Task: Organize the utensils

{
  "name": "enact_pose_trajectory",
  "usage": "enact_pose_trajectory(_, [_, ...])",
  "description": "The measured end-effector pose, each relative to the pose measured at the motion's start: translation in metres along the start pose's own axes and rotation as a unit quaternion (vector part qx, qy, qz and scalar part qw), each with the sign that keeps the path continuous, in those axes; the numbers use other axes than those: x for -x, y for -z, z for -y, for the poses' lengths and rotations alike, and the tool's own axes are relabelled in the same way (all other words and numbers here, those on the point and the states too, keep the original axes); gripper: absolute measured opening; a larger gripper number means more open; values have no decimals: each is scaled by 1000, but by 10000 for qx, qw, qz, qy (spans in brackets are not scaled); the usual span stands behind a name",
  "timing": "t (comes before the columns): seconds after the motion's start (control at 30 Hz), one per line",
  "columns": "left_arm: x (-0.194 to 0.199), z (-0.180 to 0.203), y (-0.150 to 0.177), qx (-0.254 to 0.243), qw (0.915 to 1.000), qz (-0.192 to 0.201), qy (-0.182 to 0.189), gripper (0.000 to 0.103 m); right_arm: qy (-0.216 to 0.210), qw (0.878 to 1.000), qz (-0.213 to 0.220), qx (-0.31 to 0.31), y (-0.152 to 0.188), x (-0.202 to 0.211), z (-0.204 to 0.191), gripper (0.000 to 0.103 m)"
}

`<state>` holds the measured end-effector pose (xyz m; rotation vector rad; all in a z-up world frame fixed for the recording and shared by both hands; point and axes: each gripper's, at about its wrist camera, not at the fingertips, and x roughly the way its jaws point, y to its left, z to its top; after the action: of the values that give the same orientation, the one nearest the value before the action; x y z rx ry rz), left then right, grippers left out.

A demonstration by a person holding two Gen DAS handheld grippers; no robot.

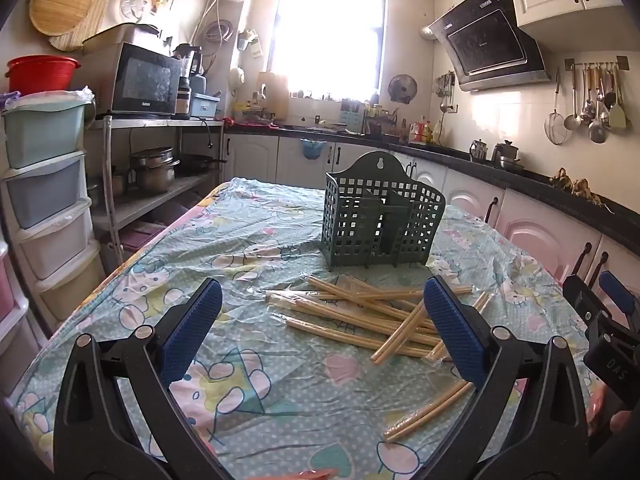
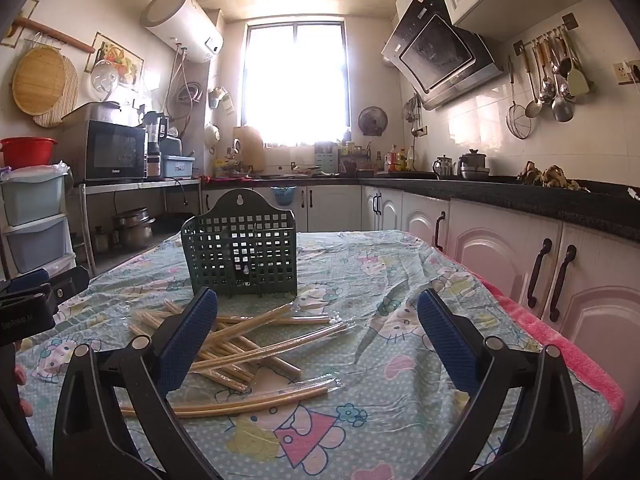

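The left gripper [image 1: 322,328] hovers above the near left part of the tabletop [image 1: 120,280], its jaws spread wide and holding nothing; no pad touches anything. Just ahead of it, in the middle of the tabletop, the chopsticks [image 1: 360,312] lie in a loose crossed heap, many of them in clear wrappers, with two more [image 1: 428,412] lying apart toward the near edge. Behind the heap, toward the far edge, the green basket [image 1: 380,220] stands upright and looks empty. To the right, the right gripper [image 2: 316,328] also hangs over the tabletop with its jaws fully apart and nothing between them; the heap sits ahead and to its left.

The step in hand appears to be a first pick from the heap. It would probably go best to choose a stick lying on top or at the heap's edge, come down square across it, and close near its middle so it does not swing. The slippery wrappers may let a stick slide.
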<state>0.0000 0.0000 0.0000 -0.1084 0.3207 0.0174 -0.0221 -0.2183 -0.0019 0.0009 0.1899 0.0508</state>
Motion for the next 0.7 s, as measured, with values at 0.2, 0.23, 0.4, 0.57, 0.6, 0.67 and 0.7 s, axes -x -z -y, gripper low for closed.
enact_pose_trajectory(0.2, [0,0,0,17,10000,14,4,93,-9,10000,2,-20,0,0,0,97])
enact_pose_trajectory(0.23, [0,0,0,15,10000,15,3,93,-10,10000,1,-19,0,0,0,97])
enact_pose_trajectory(0.4, [0,0,0,5,10000,20,2,93,-7,10000,8,-20,1,0,0,97])
enact_pose_trajectory(0.57, [0,0,0,-1,10000,34,-9,93,-6,10000,6,-34,0,0,1,97])
enact_pose_trajectory(0.6, [0,0,0,-1,10000,34,-4,93,-6,10000,7,-36,0,0,1,97])
enact_pose_trajectory(0.67, [0,0,0,-2,10000,40,-5,93,-4,10000,7,-19,1,0,1,97])
enact_pose_trajectory(0.7, [0,0,0,-4,10000,44,-5,93,-5,10000,11,-16,1,0,1,97])
